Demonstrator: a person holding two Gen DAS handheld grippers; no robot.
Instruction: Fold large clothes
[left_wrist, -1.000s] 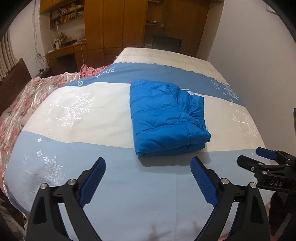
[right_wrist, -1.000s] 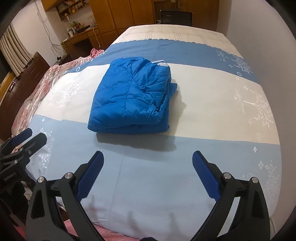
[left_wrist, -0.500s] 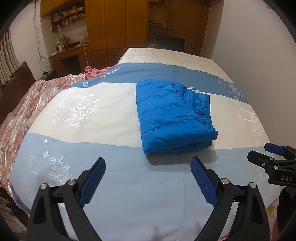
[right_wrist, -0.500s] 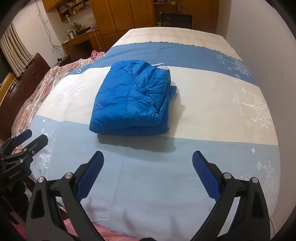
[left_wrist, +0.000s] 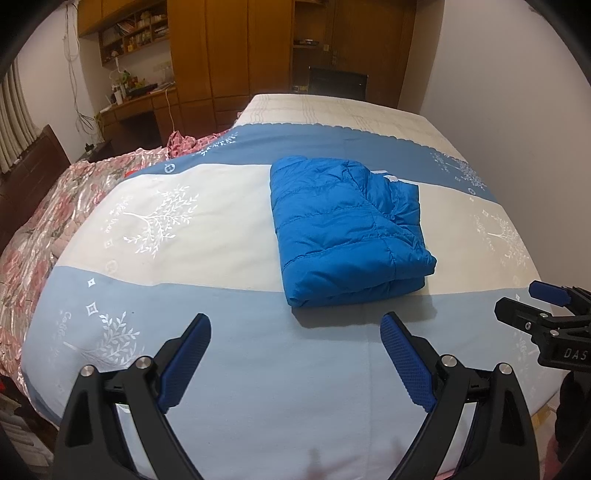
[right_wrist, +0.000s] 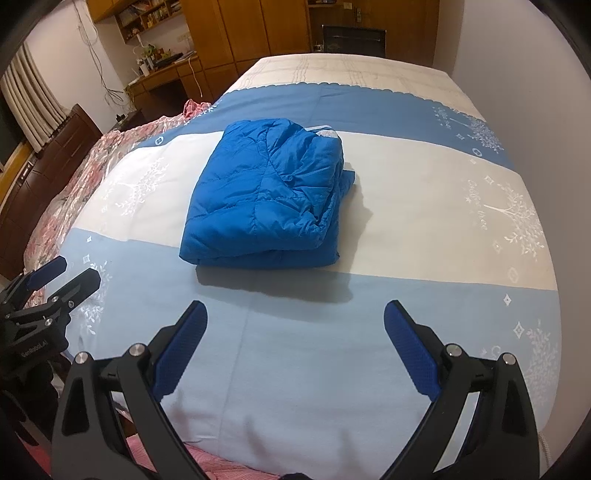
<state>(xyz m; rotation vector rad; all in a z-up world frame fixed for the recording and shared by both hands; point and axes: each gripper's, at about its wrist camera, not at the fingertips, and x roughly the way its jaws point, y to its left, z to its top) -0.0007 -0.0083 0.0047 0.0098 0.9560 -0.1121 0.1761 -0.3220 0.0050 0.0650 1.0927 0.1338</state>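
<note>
A bright blue quilted jacket (left_wrist: 343, 229) lies folded into a compact rectangle on the white band of the bed; it also shows in the right wrist view (right_wrist: 269, 195). My left gripper (left_wrist: 295, 332) is open and empty, held above the near light-blue band, short of the jacket. My right gripper (right_wrist: 293, 325) is open and empty, likewise short of the jacket's near edge. The right gripper (left_wrist: 532, 299) shows at the right edge of the left wrist view, and the left gripper (right_wrist: 66, 273) at the left edge of the right wrist view.
The bed cover (left_wrist: 258, 369) has blue and white bands with tree prints. A pink floral quilt (left_wrist: 44, 221) lies bunched along the bed's left side. A white wall (left_wrist: 517, 92) runs along the right. Wooden wardrobes (left_wrist: 240, 48) and a desk (left_wrist: 136, 103) stand beyond.
Both grippers have drawn back and tilted up a little, so the folded jacket sits slightly farther away. The jacket has not moved. Both grippers stay open.
</note>
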